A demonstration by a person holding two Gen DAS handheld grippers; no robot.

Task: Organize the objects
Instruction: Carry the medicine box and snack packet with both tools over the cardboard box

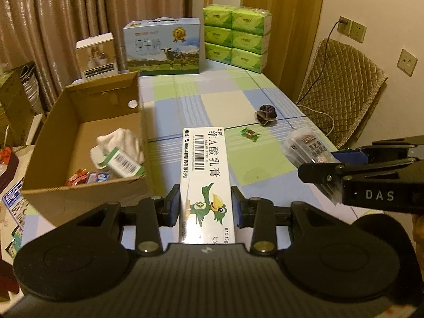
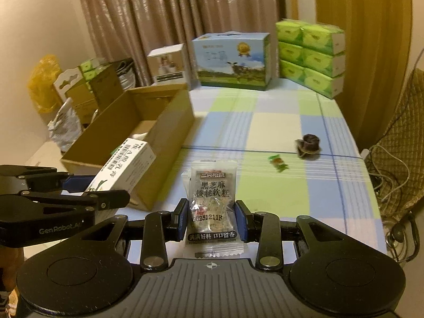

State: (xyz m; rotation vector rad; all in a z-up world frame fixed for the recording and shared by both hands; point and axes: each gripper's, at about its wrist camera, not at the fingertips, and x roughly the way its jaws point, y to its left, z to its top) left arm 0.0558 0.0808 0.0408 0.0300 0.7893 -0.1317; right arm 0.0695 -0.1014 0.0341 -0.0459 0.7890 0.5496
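My left gripper [image 1: 205, 206] is shut on a long white ointment box [image 1: 205, 169] with a green bird, held above the table beside the open cardboard box [image 1: 79, 185]. The ointment box also shows in the right wrist view [image 2: 124, 164]. My right gripper [image 2: 211, 218] is shut on a clear snack packet [image 2: 212, 198] with black print, also seen in the left wrist view [image 1: 307, 148]. A dark scrunchie [image 1: 265, 114] and a small green candy [image 1: 249, 134] lie on the checked tablecloth [image 1: 217, 100]. The cardboard box holds a white cloth [image 1: 122, 140], a green-white carton [image 1: 124, 163] and wrappers.
A milk carton case [image 1: 163, 47], a small white box [image 1: 96, 55] and a stack of green tissue packs [image 1: 237, 38] stand along the table's far edge. A quilted chair [image 1: 341, 90] with a cable is at the right. Clutter and boxes [image 2: 87, 84] sit left of the table.
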